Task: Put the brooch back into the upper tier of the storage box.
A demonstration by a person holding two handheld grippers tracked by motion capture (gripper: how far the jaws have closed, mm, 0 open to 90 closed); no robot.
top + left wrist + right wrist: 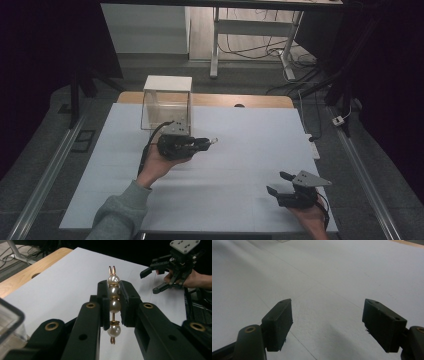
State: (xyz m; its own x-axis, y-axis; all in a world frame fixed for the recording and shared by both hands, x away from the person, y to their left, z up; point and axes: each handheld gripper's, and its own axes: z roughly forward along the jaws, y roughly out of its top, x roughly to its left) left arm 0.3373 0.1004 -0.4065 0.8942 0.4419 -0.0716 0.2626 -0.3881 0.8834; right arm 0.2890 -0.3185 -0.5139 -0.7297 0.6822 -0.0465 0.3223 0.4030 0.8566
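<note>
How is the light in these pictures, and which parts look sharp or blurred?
High view: dim room, the white table lit evenly. Left gripper view: the pearl hair clip is sharp with small highlights, the clear box blurred. Right gripper view: soft shadow under the right gripper.

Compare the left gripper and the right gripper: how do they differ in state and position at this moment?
The left gripper is shut on a pearl hair clip, while the right gripper is open and holds nothing. The left gripper is near the clear box at the far left of the table; the right gripper sits at the near right corner. Both are black, two-jawed and hand-held.
</note>
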